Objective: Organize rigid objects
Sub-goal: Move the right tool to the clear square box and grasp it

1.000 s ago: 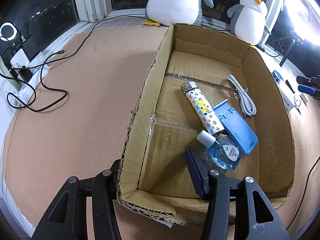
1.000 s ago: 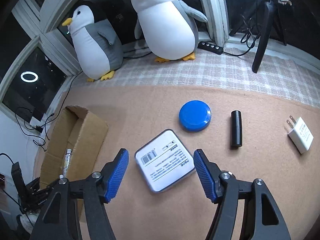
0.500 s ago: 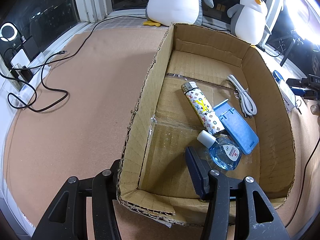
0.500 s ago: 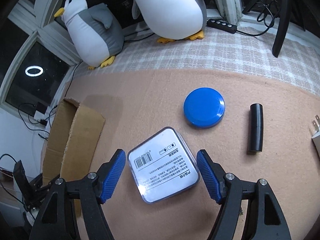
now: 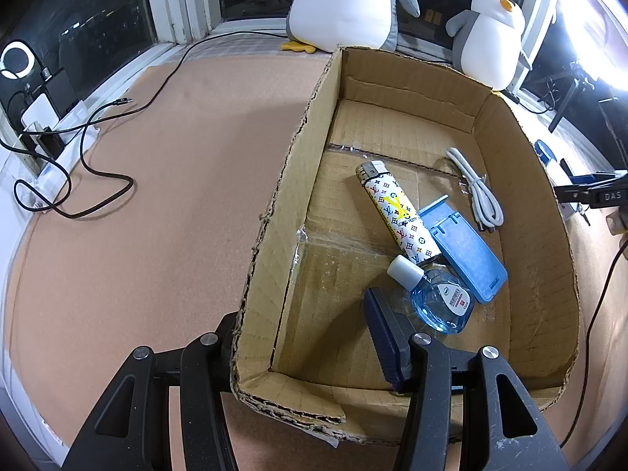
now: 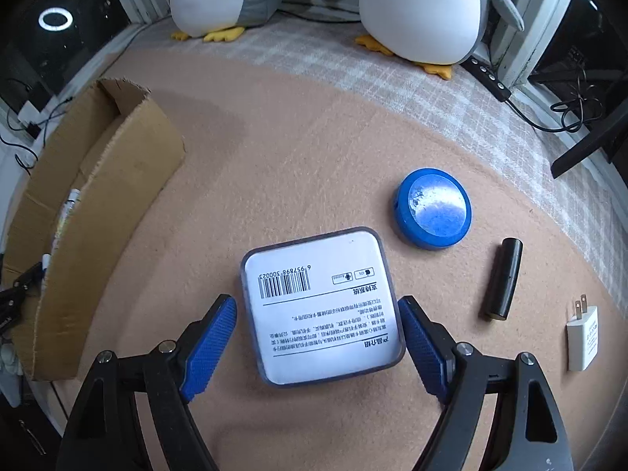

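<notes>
- Left wrist view: the left gripper [image 5: 302,337] straddles the near corner of the brown cardboard box [image 5: 522,180], jaws apart, one finger each side of the wall, likely steadying it. Inside lie a patterned lighter [image 5: 396,212], a blue plastic stand [image 5: 463,247] and a clear blue bottle [image 5: 439,302].
- Right wrist view: the right gripper [image 6: 318,337] is spread wide around the square white labelled case [image 6: 320,310] on the tan mat, pads beside its edges, not clamped, lined up to grab. A blue round tin [image 6: 431,208] waits nearby.

A home room set up for recording — plush penguins [image 6: 416,11] on the sill of dark windows [image 5: 98,27], a ring light [image 5: 15,61] reflected, charger cables [image 5: 90,125] trailing across a cork-topped table [image 5: 157,180].
</notes>
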Demonstrator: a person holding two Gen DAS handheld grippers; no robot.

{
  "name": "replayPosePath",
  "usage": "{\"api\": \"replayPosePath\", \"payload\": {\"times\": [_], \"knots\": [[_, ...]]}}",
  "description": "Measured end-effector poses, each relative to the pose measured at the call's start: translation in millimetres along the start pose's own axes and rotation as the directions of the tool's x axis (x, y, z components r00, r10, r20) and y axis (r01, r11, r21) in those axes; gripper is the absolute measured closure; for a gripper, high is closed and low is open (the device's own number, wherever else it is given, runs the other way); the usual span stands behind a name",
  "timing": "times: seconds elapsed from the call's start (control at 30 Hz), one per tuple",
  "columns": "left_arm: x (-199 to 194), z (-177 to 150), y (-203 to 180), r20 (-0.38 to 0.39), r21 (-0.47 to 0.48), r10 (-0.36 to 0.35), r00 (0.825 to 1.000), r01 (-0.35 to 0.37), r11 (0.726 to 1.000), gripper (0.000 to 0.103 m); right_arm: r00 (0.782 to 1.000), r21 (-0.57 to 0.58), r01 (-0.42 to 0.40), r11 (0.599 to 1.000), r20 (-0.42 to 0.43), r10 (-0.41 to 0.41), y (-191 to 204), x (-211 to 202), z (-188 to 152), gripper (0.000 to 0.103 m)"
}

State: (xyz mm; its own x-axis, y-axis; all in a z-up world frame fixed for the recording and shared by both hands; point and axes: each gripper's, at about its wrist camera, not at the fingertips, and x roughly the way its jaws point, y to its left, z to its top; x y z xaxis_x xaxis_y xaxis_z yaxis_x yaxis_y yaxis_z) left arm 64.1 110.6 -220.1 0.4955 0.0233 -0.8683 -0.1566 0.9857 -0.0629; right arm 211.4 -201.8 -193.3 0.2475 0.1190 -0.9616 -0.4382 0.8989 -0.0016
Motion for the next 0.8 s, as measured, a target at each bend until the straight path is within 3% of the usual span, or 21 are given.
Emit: {"api": "replayPosePath", "payload": {"times": [0.4,0.8], "knots": [[1,-1,2,0.006,-0.005,-0.010,1.000,0.010,1.000,0.047,0.998,-0.027,0.039,0.999,-0.053,-0.040,0,8,5,0.032],[2,-2,4,0.013,-0.014,-0.024,1.000,0.024,1.000,0.047,0.998,-0.008,0.065,0.998,0.011,-0.065,4,-17,1,0.036]]}}
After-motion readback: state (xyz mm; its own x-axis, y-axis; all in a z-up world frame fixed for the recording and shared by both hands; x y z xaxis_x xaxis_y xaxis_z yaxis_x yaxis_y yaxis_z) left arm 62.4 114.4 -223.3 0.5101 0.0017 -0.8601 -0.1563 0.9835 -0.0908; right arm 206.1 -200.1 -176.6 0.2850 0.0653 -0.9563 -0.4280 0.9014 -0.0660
